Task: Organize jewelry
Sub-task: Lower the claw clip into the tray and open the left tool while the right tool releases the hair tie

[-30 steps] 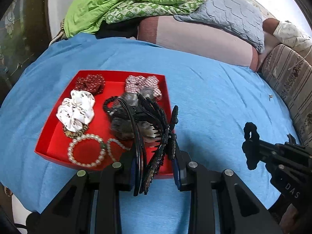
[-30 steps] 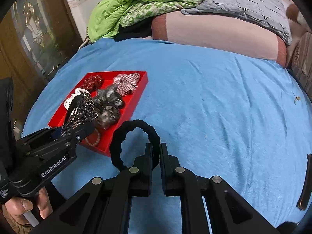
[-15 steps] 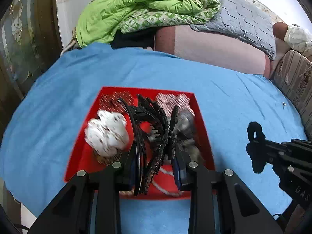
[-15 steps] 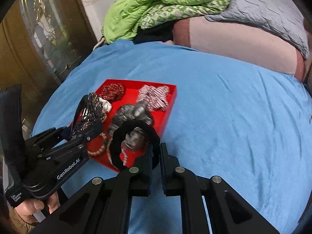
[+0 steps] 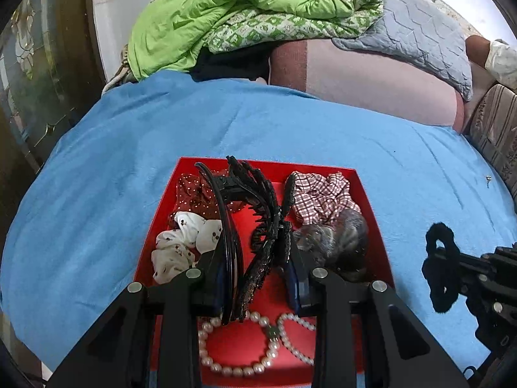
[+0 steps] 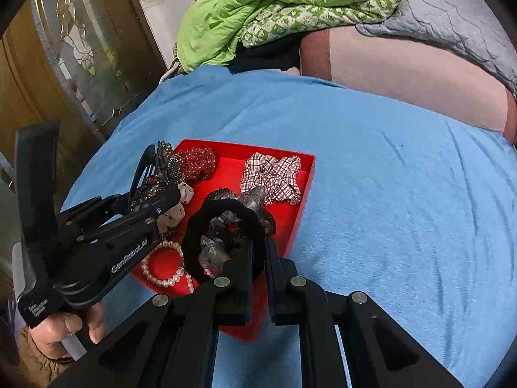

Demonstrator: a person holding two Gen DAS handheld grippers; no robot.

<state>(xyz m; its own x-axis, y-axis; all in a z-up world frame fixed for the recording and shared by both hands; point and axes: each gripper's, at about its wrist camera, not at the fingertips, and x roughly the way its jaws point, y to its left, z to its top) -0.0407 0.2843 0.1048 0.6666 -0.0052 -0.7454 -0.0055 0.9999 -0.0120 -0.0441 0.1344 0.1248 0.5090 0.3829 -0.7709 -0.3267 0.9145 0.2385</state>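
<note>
Red tray — shallow, low-walled, on a blue bedspread; broad bare cloth lies to its right and beyond its far wall, while the near edge is cut off behind both gripper bodies. Contents: dark-red dotted scrunchie and checked scrunchie along the far wall, white cherry-print scrunchie at left, grey sheer scrunchie at right, pearl bracelet near the front, partly hidden by the fingers. Left gripper — over the tray's middle, jaws moderately apart and closed on a black hair claw clip with a black hairband alongside; whether the band is pinched or only leaning against the finger is hard to tell. Right gripper — jaws nearly together, gripping a black hair tie whose loop stands upright over the tray's near right corner, the grey scrunchie showing through it. Green quilt, grey quilted pillow and pink bolster bound the far side; a glazed door stands at left. The person's left hand is partly cropped at the frame edge.
</note>
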